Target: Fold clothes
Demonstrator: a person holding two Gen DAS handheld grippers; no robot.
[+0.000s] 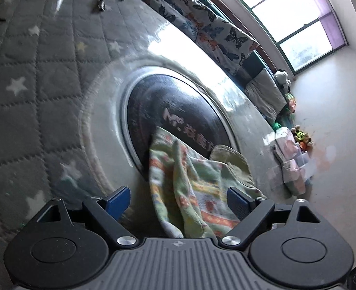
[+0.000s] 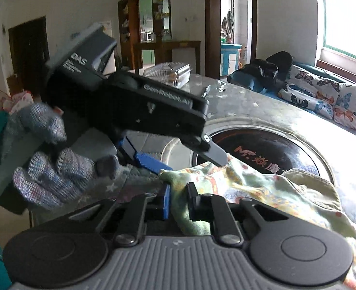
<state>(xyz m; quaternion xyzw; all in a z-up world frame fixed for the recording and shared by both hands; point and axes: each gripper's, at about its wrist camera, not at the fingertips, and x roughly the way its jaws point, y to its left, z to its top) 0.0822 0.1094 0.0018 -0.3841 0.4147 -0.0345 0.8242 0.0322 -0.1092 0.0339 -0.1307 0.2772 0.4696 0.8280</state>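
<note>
The patterned garment (image 1: pixel 194 186), pale green with orange and yellow bands, lies bunched on the table (image 1: pixel 45 91), partly over the round dark inset plate (image 1: pixel 178 120) that carries lettering, and runs toward the near edge of the table. A plain pale green fold of it (image 2: pixel 305 186) rises on its far side.

The right gripper (image 2: pixel 179 204) is pressed together on a ridge of the cloth, which fills the narrow space between its fingers. The left gripper (image 1: pixel 179 199) is spread wide, with the cloth lying between its blue pads (image 1: pixel 118 201) but pinched by neither. In the right wrist view this left gripper (image 2: pixel 192 159) reaches down at the cloth's far edge, held by a hand in a knitted glove (image 2: pixel 54 169).

The table wears a grey quilted cover with white stars under a clear sheet. Along its far edge runs a bench with butterfly-print cushions (image 1: pixel 211 26). A clear plastic box (image 2: pixel 170 72) stands near the table's far corner. A bright window (image 1: pixel 286 7) is behind the bench.
</note>
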